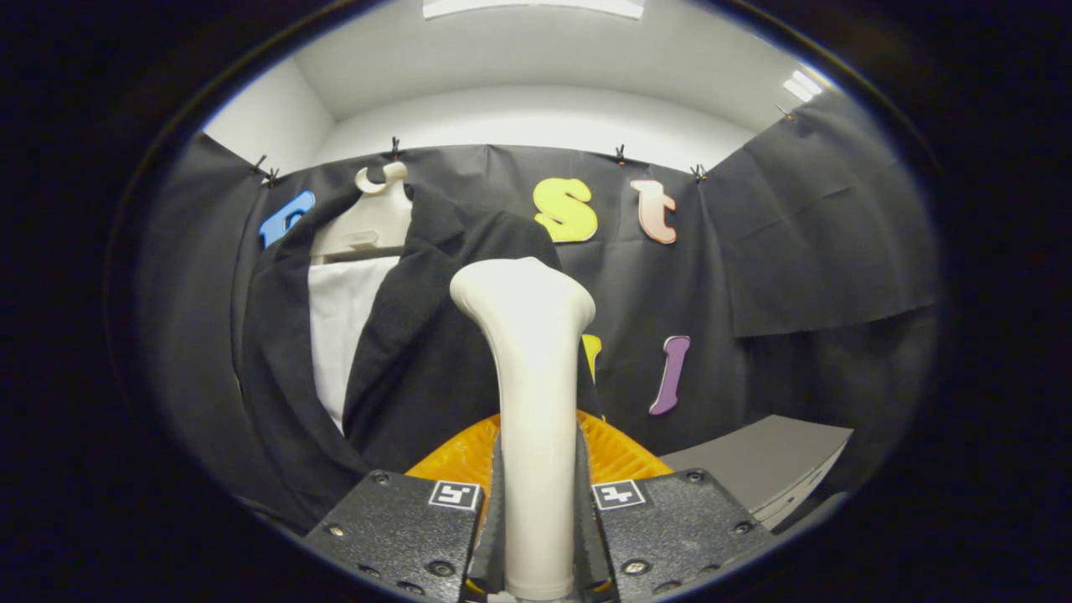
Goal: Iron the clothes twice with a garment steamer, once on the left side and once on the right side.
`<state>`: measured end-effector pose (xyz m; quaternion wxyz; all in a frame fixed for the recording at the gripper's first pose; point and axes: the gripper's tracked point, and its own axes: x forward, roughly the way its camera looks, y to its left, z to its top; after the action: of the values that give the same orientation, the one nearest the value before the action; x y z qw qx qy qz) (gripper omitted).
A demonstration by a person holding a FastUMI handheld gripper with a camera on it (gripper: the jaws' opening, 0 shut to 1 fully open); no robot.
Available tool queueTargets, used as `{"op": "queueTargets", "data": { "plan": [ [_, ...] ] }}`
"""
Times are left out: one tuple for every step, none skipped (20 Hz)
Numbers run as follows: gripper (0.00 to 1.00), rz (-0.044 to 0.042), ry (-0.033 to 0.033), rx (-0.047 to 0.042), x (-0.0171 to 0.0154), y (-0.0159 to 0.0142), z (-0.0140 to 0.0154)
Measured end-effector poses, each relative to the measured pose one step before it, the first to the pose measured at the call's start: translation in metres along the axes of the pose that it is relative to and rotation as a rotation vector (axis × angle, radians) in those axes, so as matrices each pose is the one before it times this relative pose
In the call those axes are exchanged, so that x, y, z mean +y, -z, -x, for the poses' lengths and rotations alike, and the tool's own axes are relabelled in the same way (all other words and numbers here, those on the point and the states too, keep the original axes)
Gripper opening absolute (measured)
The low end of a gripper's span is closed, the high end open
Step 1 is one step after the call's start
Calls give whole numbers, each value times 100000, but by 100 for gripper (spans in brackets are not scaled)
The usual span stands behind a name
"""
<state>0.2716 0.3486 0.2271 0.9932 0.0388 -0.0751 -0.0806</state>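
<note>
We see a black jacket hanging against the booth's black cloth wall, open at the front over a white shirt, both carried on a pale cream plastic hanger whose hook reaches the top edge of the cloth. To the right of the jacket and lower down, a grey flat-topped box stands at the foot of the wall, one corner pointing toward us. Nearer to us, the white, smooth plastic garment steamer rises upright between the fingers, its flared head overlapping the jacket's right half; whether it touches the fabric we cannot tell. An orange ribbed piece shows just behind its handle. The gripper is closed narrowly, both fingers pressing the steamer's handle.
</note>
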Motion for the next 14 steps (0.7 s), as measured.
{"op": "queueTargets", "data": {
  "plan": [
    [36, 305, 243, 1031, -166, 519, 190],
    [36, 270, -50, 734, -110, 576, 321],
    [36, 512, 81, 538, -5, 352, 267],
    [36, 561, -134, 311, -8, 305, 299],
    [36, 434, -94, 542, 136, 349, 262],
    [36, 444, -111, 796, 57, 542, 228],
    [36, 257, -197, 796, 181, 492, 228],
    [36, 287, -246, 891, 204, 545, 227],
    [36, 226, -235, 1008, 170, 627, 185],
    [36, 162, -373, 1277, 191, 717, 139],
    [36, 289, -628, 1571, 208, 717, 132],
    [36, 257, -602, 1543, 234, 722, 190],
    [36, 336, -305, 1031, 191, 586, 143],
    [36, 540, -60, 883, 106, 594, 146]
  ]
}}
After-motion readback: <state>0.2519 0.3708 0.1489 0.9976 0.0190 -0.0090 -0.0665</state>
